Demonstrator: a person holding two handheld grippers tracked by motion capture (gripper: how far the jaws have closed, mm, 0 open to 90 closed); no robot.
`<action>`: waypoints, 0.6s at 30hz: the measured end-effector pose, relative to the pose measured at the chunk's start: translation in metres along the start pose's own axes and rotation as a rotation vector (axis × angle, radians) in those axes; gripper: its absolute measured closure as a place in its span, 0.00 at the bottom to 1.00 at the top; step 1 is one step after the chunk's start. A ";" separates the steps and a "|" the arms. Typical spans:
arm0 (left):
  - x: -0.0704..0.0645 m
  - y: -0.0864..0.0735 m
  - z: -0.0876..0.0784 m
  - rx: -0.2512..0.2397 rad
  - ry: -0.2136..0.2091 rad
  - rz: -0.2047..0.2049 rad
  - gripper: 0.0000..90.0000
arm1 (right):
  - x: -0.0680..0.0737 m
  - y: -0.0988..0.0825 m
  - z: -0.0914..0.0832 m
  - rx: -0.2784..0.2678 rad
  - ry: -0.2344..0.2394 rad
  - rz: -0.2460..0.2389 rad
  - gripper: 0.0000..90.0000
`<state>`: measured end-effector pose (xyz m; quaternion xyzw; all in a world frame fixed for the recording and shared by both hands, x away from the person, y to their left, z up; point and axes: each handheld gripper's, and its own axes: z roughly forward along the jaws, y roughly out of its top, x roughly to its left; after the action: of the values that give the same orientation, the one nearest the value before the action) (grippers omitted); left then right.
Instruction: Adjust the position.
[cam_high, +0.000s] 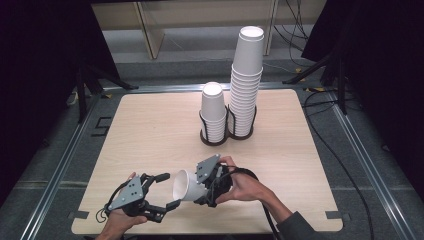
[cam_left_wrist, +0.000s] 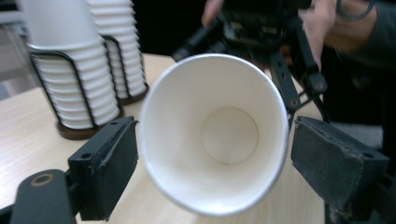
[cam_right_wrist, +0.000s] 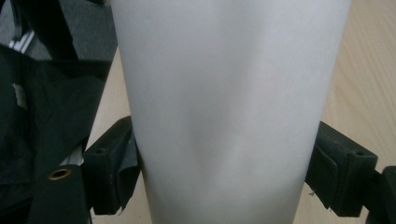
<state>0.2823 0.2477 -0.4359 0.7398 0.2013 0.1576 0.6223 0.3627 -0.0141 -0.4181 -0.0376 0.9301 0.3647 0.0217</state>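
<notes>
From the high view, the right gripper (cam_high: 192, 196) holds a white paper cup (cam_high: 186, 186) on its side above the near part of the pale wooden table (cam_high: 150, 130), the cup's open mouth turned toward the left gripper (cam_high: 169, 191). The left gripper's two black jaws stand apart on either side of that mouth — one above the rim, one below it. Farther back on the table stand two black wire cup holders side by side: a short stack of white paper cups (cam_high: 213, 111) in the left one and a tall stack of white paper cups (cam_high: 246, 80) in the right one.

In the left gripper view, the white paper cup (cam_left_wrist: 215, 133) faces the camera mouth-on, its round bottom visible inside. The left gripper (cam_left_wrist: 212, 158) has its jaws spread wide on both sides of the rim; the left pad sits just beside it and the right pad is a little apart, so neither presses on it. Behind the cup the right gripper (cam_left_wrist: 261, 32) and the hand around it show. Both stacks stand at upper left.

In the right gripper view, the white paper cup (cam_right_wrist: 229, 102) runs up the middle — the right gripper (cam_right_wrist: 224, 172) is clamped on its wall, one pad on each side.
</notes>
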 end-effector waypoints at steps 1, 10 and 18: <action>0.001 0.000 -0.001 -0.008 0.000 -0.013 0.16 | -0.002 -0.003 -0.004 -0.031 -0.008 0.037 0.23; 0.007 -0.002 0.001 -0.050 0.051 -0.138 0.16 | -0.009 -0.014 -0.021 -0.285 -0.029 0.139 0.22; 0.004 -0.001 0.002 -0.085 0.023 -0.150 0.10 | 0.003 -0.006 -0.009 -0.346 0.015 0.139 0.22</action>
<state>0.2869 0.2481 -0.4375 0.6938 0.2564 0.1272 0.6608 0.3599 -0.0249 -0.4154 0.0211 0.8539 0.5197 -0.0171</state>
